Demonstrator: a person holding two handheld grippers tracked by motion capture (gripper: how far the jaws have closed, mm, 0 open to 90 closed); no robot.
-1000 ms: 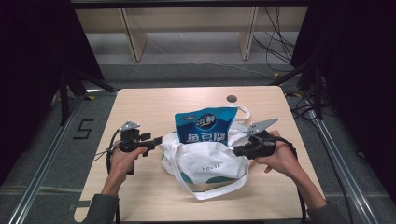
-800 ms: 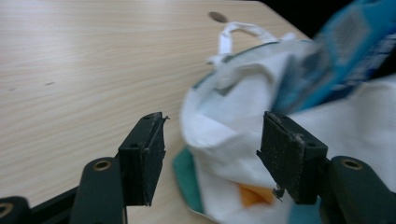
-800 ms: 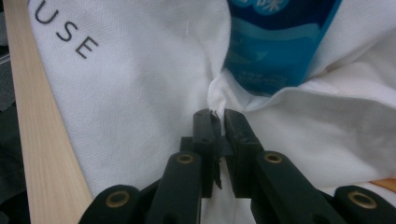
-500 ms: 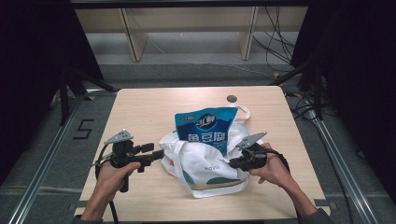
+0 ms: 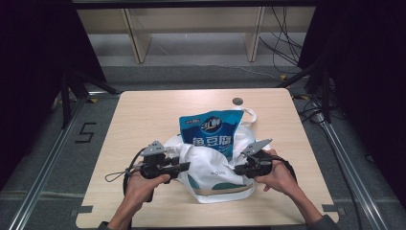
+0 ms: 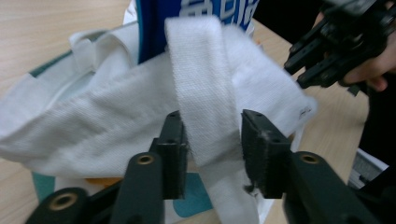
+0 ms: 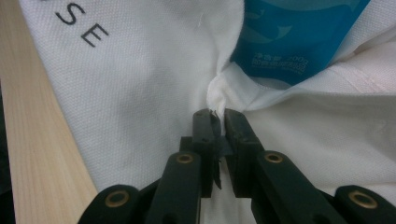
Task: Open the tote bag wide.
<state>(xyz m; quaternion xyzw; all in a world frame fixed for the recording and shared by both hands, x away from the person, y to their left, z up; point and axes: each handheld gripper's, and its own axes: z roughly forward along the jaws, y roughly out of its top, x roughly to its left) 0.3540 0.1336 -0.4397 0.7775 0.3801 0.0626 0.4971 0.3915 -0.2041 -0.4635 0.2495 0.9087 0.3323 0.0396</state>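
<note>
Two claws work your white tote bag [image 5: 210, 167] at the worktop's [image 5: 143, 115] near middle; your right claw [image 7: 217, 122] pinches its cloth edge shut. Your left claw [image 6: 211, 140] stands open around its strap [image 6: 201, 93]; the blue pouch [image 5: 210, 132] sits inside.

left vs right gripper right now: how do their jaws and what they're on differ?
The left gripper has its jaws apart, straddling the bag's white strap; the right gripper has its jaws pinched shut on a bunched fold of the white tote bag. The left works at the strap, the right at the bag's edge beside the blue pouch. Both are on the same bag.
</note>
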